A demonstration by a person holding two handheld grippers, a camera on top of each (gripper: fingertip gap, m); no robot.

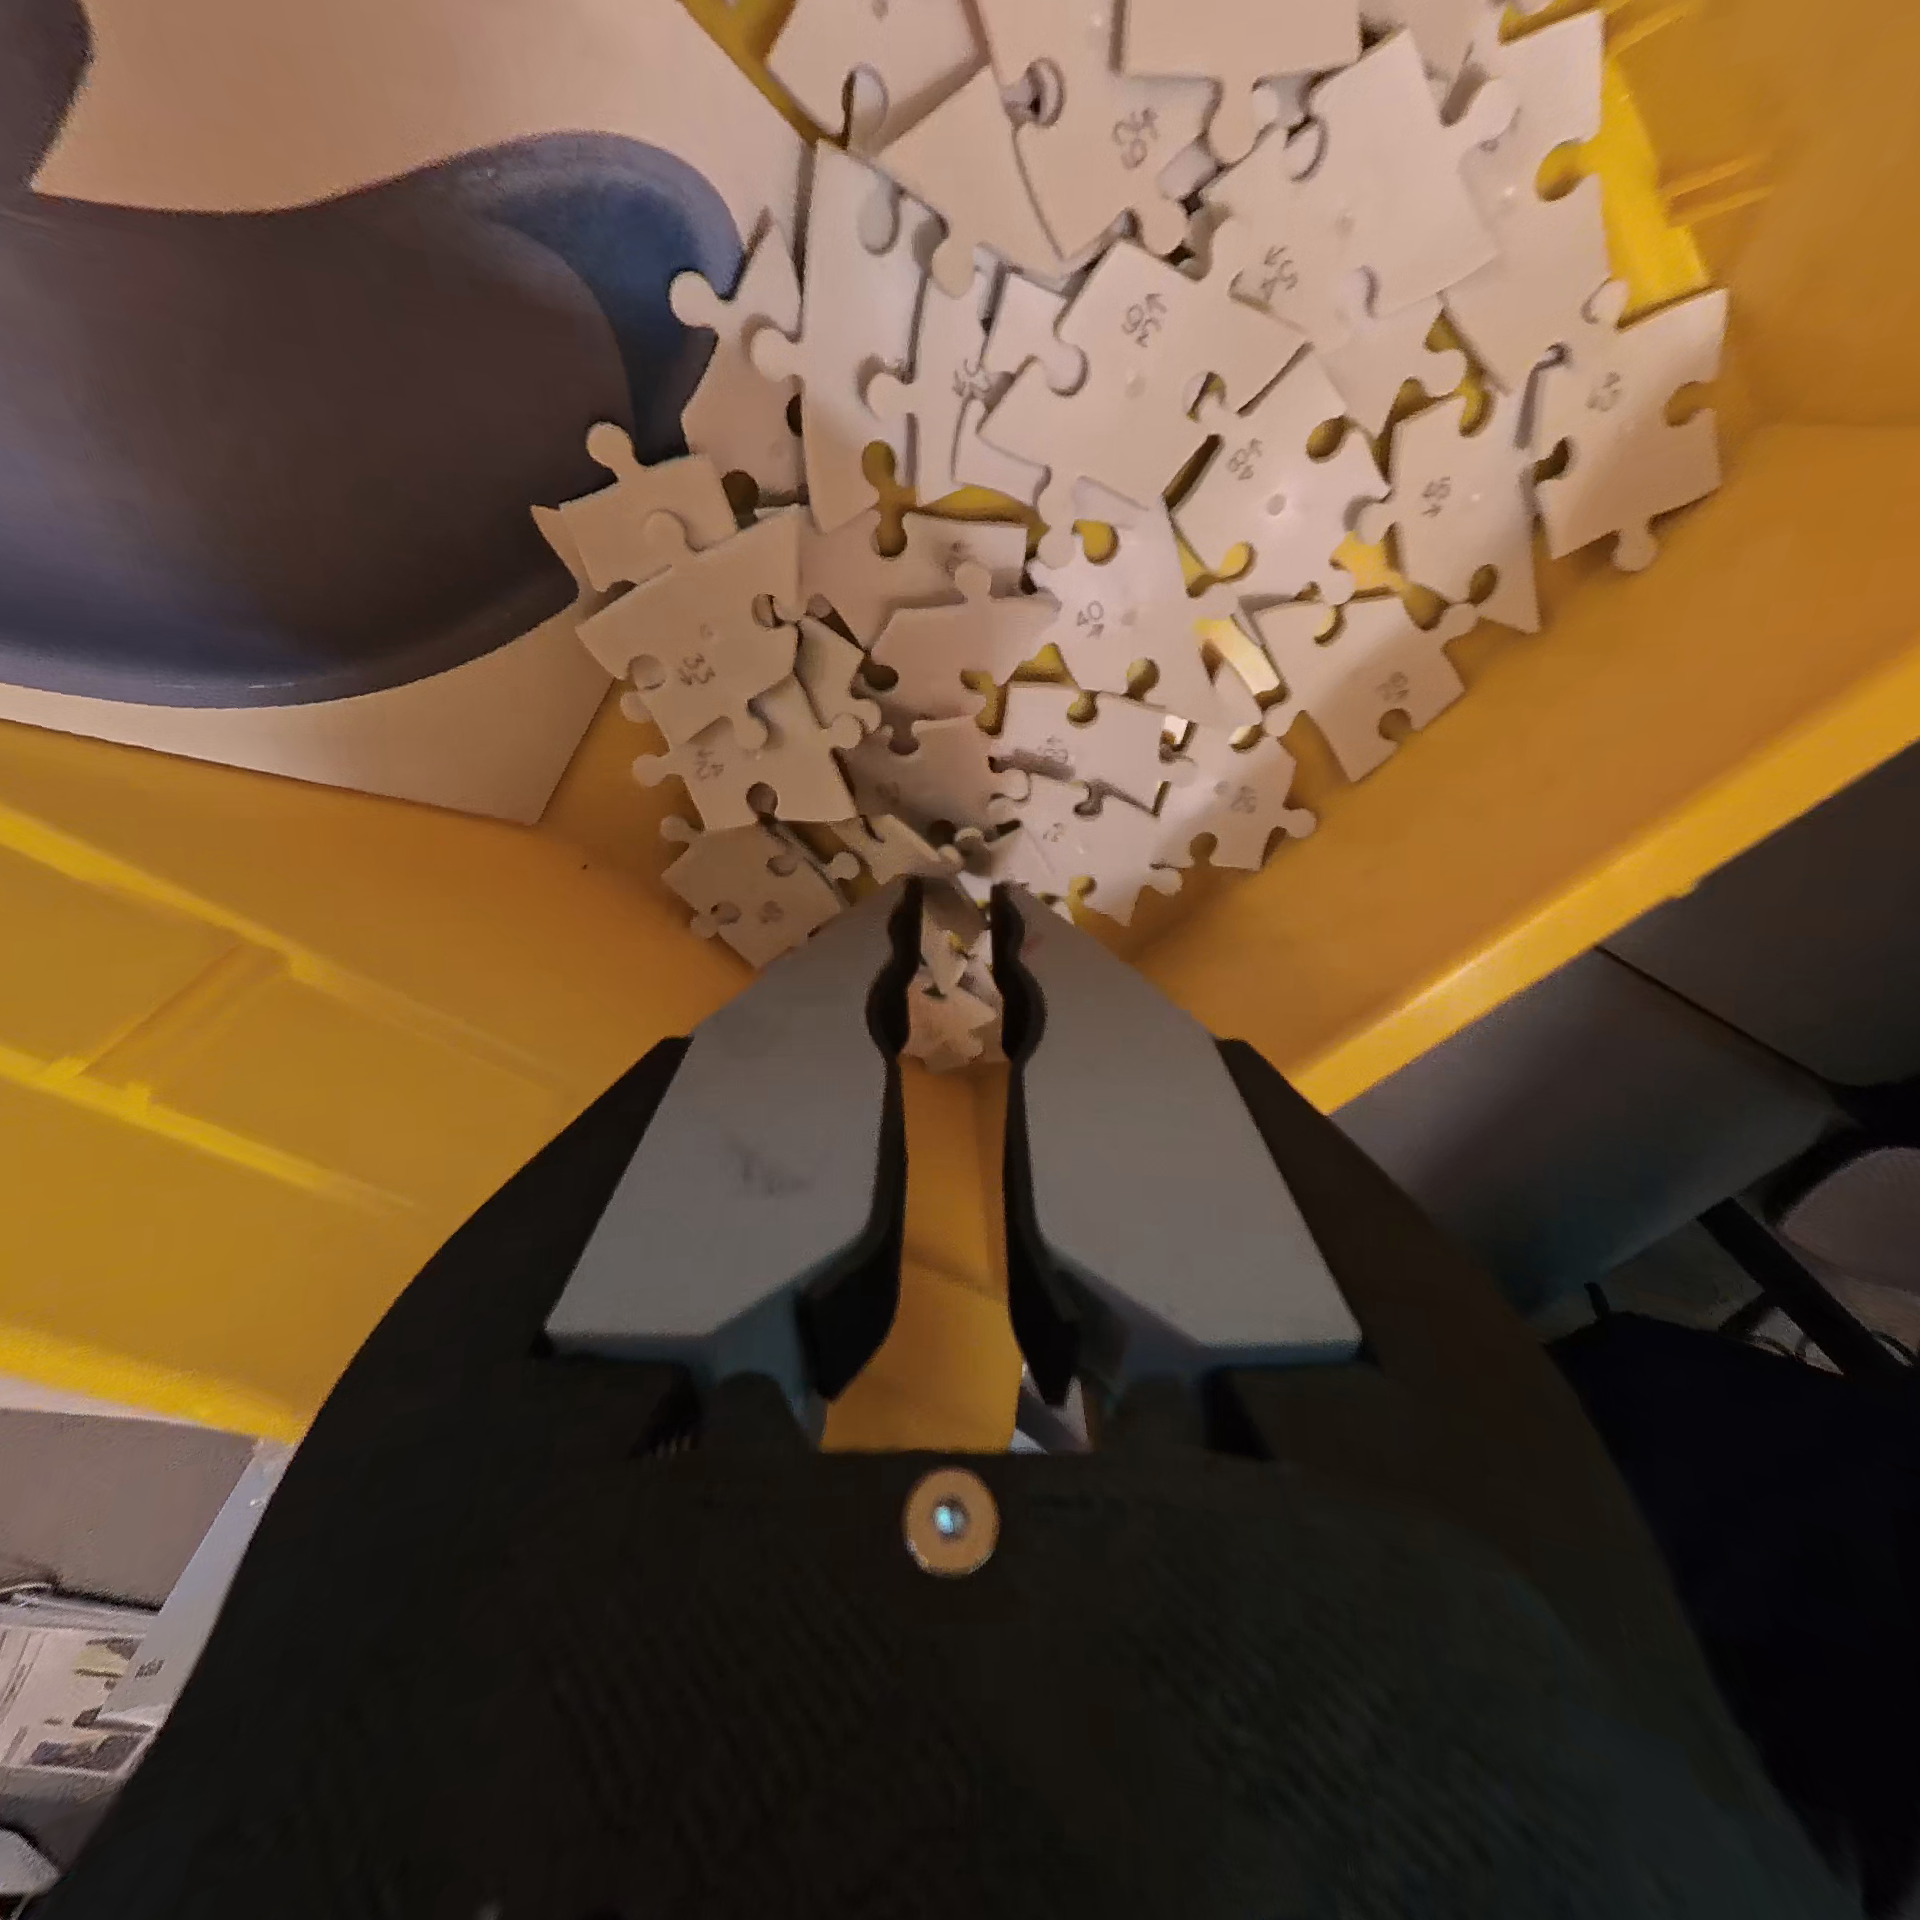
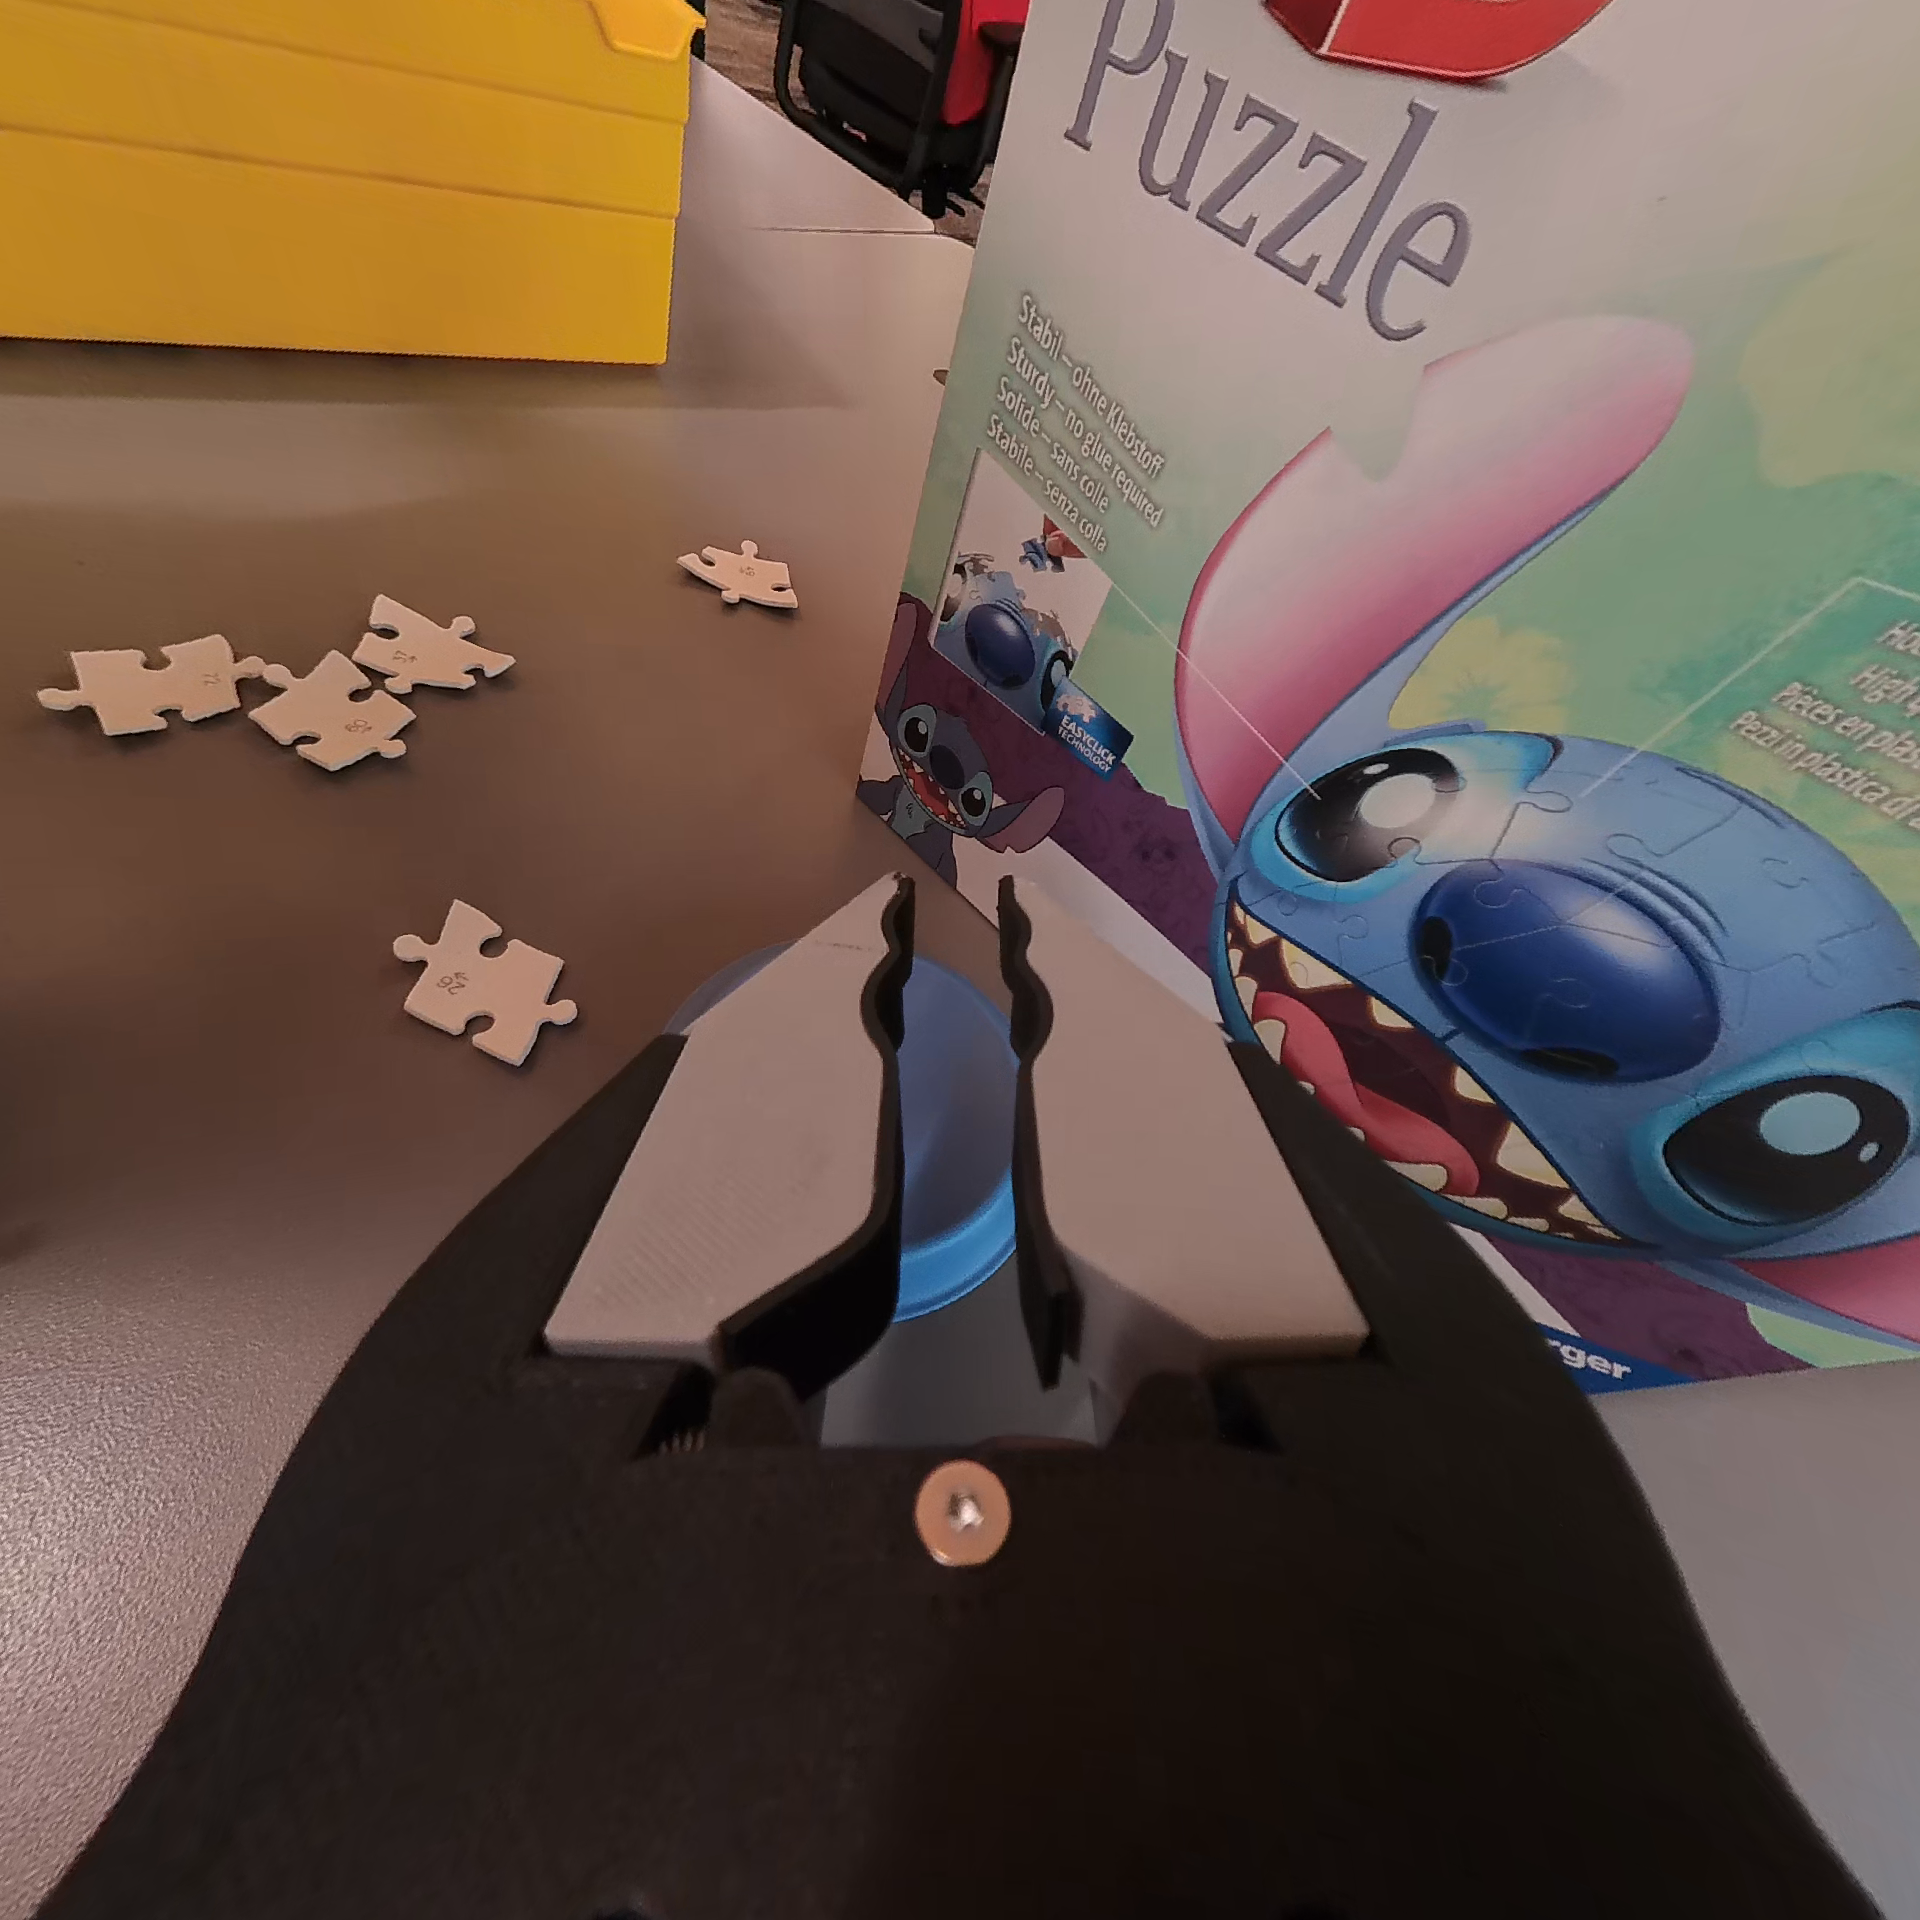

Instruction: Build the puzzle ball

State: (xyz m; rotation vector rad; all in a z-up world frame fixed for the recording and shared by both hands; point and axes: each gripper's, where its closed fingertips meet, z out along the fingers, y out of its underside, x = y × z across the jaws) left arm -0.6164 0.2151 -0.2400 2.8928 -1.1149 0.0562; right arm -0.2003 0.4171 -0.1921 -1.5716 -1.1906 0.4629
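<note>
Left wrist view: my left gripper [image 1: 956, 904] reaches into the yellow bin [image 1: 1351, 935], fingers narrowly parted around a small pale puzzle piece [image 1: 948, 1003]; whether they actually pinch it I cannot tell. Ahead lies the heap of puzzle pieces [image 1: 1091, 499] (too many and too overlapped to count). I judge them light, thin, stiff and slick, best taken by an edge.

Right wrist view: my right gripper [image 2: 956, 904] is slightly spread, holding nothing, above a blue stand [image 2: 951, 1122]. Five loose pieces [image 2: 332, 712] lie ahead-left on the table [image 2: 312, 1091], one puzzle box [image 2: 1455, 623] ahead-right
</note>
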